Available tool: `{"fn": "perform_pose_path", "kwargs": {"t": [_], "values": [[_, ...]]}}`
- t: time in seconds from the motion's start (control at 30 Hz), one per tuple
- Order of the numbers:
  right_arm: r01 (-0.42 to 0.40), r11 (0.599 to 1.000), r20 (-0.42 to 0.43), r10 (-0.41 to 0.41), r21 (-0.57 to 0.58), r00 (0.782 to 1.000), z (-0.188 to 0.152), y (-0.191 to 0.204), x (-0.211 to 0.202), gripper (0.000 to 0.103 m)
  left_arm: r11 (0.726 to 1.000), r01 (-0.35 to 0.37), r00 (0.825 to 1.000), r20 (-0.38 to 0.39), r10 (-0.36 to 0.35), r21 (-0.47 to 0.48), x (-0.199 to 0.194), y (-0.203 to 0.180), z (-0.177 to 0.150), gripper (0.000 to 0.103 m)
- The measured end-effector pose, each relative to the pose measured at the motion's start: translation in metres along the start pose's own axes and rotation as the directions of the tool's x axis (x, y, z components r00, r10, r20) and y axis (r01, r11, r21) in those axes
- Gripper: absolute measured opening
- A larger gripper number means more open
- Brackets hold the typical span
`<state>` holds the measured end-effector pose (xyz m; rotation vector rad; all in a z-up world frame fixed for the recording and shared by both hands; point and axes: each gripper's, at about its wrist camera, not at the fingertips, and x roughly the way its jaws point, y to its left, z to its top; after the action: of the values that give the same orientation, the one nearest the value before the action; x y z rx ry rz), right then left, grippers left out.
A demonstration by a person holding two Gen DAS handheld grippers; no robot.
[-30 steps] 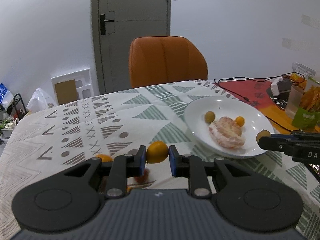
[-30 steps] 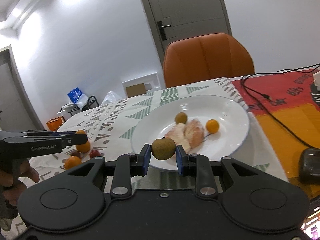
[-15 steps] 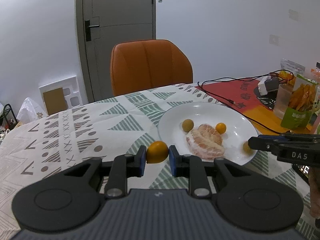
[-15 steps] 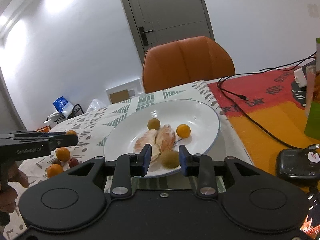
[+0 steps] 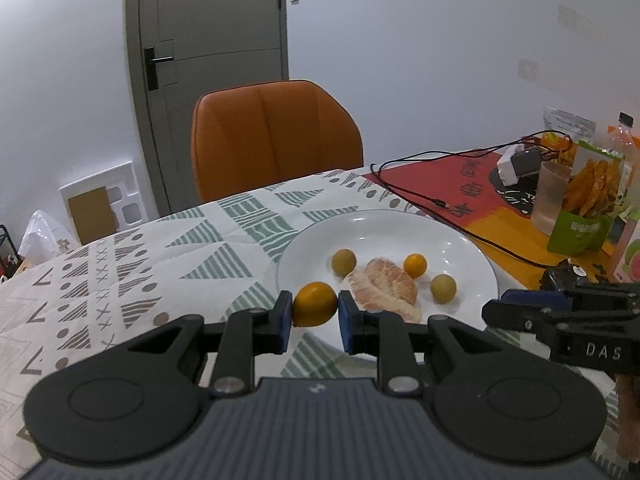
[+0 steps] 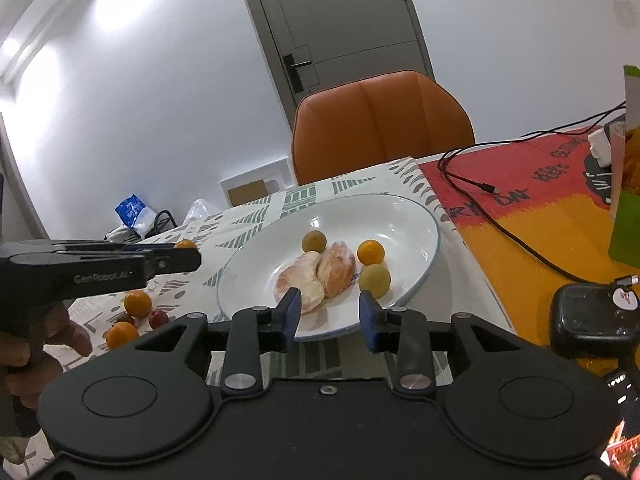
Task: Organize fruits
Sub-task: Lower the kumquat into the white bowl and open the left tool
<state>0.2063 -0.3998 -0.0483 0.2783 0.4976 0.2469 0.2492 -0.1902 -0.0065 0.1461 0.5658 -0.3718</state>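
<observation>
Left gripper [image 5: 315,320]: we have it pinched on a small orange fruit [image 5: 315,310], one blue pad on each side, carried level so the round fruit cannot roll out. It sits at the near-left rim of the plate, which we judge is where the fruit is headed.

Right gripper [image 6: 327,320]: its fingers are spread wide with nothing between them. We hold it at the near edge of the plate, low and facing the fruit.

Loose fruit on the cloth [image 6: 137,304]: in the right wrist view, to the near left, two orange fruits and two small dark red ones lie close together on the patterned tablecloth [image 5: 132,276], well apart from the plate. We judge these are the ones not yet gathered.

White plate [image 5: 472,252]: wide and shallow, so small round fruit can settle inside the rim. It holds peeled citrus segments [image 5: 386,284] in the middle, a greenish-brown fruit [image 5: 443,288] to the right of them, another [image 5: 344,262] to the far left, and a little orange one [image 5: 415,265] at the far right.

Black cable [image 5: 420,196]: it trails across the red and orange mat to the right of the plate, clear of our path.

Orange chair [image 5: 276,136]: at the far side of the table.
</observation>
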Motion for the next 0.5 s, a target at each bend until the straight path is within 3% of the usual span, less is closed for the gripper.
{"fn": "perform_pose_path", "kwargs": {"t": [0.27,0.5], "values": [[0.0,1.0,0.001,0.0,0.007,1.0,-0.004,-0.001,0.0,0.036,1.0,-0.005,1.0,0.011,0.005,0.006,0.008,-0.008,0.015,0.023],[-0.012,1.0,0.006,0.012,0.011,1.0,-0.004,-0.001,-0.002,0.037,1.0,-0.026,1.0,-0.008,0.026,0.011,0.007,-0.008,0.015,0.031]]}}
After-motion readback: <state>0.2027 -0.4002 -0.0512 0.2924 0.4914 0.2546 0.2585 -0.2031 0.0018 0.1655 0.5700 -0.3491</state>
